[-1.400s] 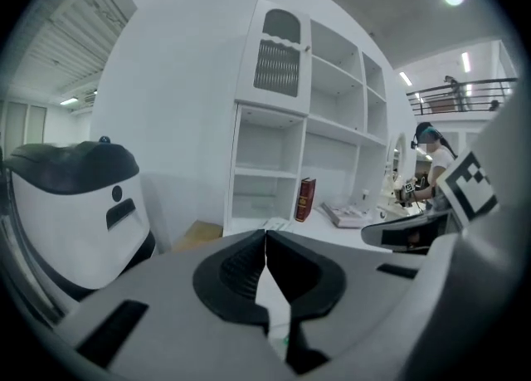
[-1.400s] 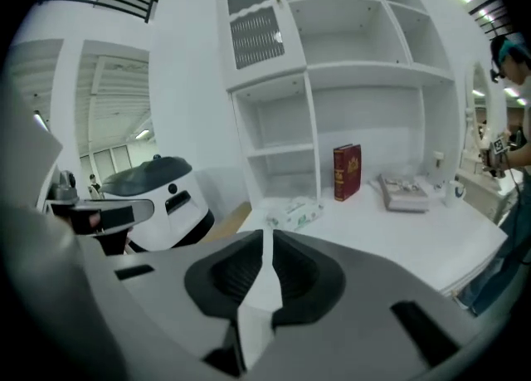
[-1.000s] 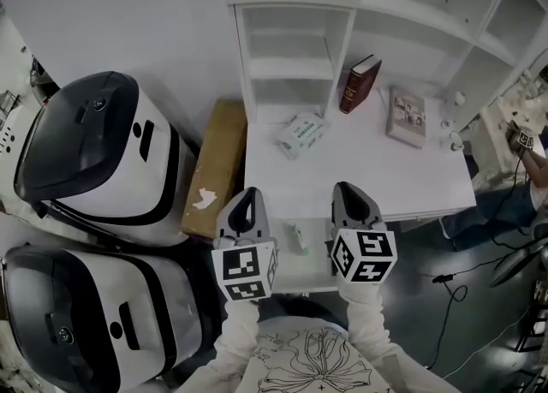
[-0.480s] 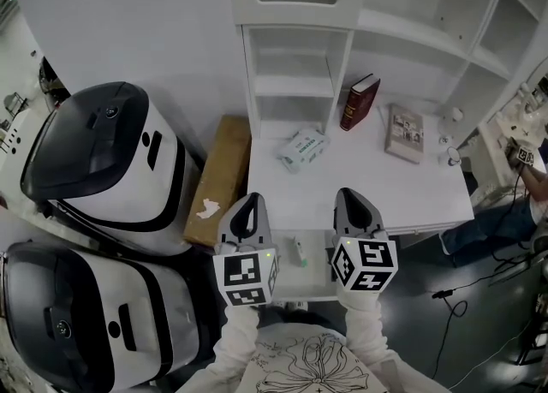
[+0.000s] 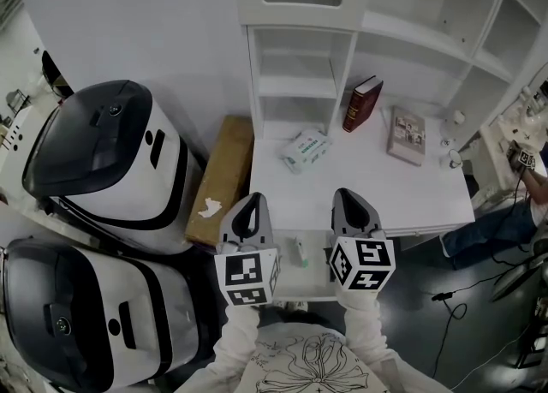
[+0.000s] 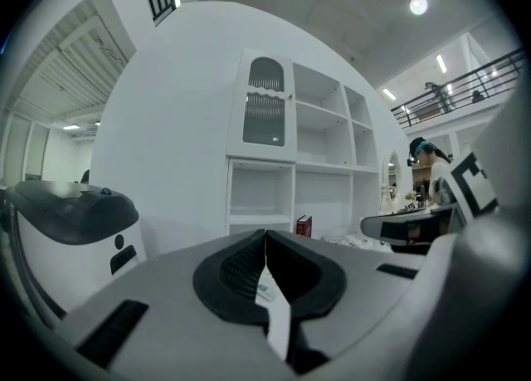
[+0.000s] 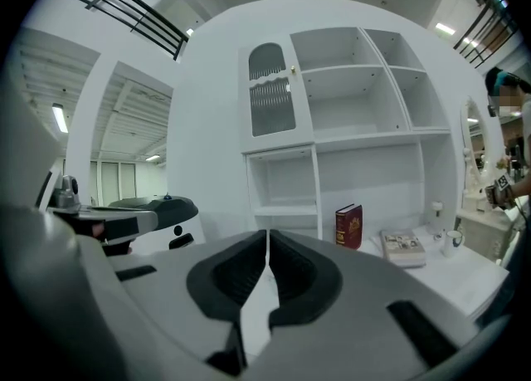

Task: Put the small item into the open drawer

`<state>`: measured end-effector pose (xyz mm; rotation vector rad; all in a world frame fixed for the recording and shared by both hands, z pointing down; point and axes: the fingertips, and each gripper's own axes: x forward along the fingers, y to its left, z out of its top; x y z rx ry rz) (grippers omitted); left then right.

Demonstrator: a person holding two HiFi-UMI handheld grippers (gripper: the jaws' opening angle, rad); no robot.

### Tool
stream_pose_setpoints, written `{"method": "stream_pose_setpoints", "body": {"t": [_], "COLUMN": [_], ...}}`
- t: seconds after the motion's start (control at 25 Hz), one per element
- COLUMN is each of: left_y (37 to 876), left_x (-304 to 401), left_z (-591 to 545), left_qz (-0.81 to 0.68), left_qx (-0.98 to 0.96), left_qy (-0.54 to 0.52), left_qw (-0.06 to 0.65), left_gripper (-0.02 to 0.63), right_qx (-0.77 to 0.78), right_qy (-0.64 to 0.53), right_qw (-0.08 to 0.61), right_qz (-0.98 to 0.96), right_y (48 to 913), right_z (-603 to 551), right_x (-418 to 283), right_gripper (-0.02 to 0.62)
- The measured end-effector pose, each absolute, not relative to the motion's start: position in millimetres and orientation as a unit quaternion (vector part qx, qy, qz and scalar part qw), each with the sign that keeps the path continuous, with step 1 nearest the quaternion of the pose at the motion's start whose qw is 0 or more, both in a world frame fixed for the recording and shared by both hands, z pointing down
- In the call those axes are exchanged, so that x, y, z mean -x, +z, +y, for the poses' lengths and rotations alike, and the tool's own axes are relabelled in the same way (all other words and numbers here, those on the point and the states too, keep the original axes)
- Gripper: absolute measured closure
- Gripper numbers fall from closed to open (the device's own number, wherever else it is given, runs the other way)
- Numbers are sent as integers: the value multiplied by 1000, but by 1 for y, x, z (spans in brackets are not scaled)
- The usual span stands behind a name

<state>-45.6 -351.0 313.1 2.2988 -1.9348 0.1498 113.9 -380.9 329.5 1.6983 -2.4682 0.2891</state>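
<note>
Small item [image 5: 300, 251]: lies on the floor of the open drawer [image 5: 313, 276], approx. midway betw. the two grippers, touching neither. Slim, elongated. Long axis runs away from the person toward the surface [image 5: 377, 181], far end tilted slightly left. Pale body w/ a greenish patch; too small to tell material or which end is the cap.

Drawer: white, smooth, shallow rectangular tray, pulled out below the front edge of the surface.

Left gripper [image 5: 253, 199]: over the drawer's left side, pointing fwd. In the left gripper view [image 6: 265, 235] the ribbed black fingers are clenched, tips meeting, nothing gripped. A white-and-green scrap shows through the gap lower down; cannot tell what it is.

Right gripper [image 5: 345, 196]: over the drawer's right side, parallel w/ the left. In the right gripper view [image 7: 267, 235] fingers likewise clenched tip to tip, nothing betw. them.

Both bodies are grey moulded plastic; each carries its black-and-white marker cube at the rear.

On the surface, matt white:
- red hardback book [image 5: 361, 103], upright, leaning against the shelf unit [image 5: 300, 83];
- flat grey book [image 5: 406, 135], lying face up, right of centre;
- soft wrapped white-and-green pack [image 5: 306, 149], near the shelf base.

Left of the surface: brown cardboard box [image 5: 221, 179], long and narrow. Beyond it, two rounded glossy white-and-black machines [image 5: 103, 156].
</note>
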Motion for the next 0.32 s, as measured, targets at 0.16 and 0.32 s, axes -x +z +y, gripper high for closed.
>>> {"method": "stream_pose_setpoints", "body": {"t": [0.16,0.32], "left_y": [314,314], "left_x": [47,44], "left_z": [-353,-357], "left_qz": [-641,-641], "left_qx": [-763,-763], "left_qy": [49,49], "left_qw": [68,66], "left_gripper": [600,600], "right_qx": [-563,-563], "right_qy": [96,95], "right_qw": [67,68], "right_qz": [-818,-818], "right_y": [331,331], "right_z": [-383,-387], "right_x": [-112,-114], "right_gripper": [583,583]}}
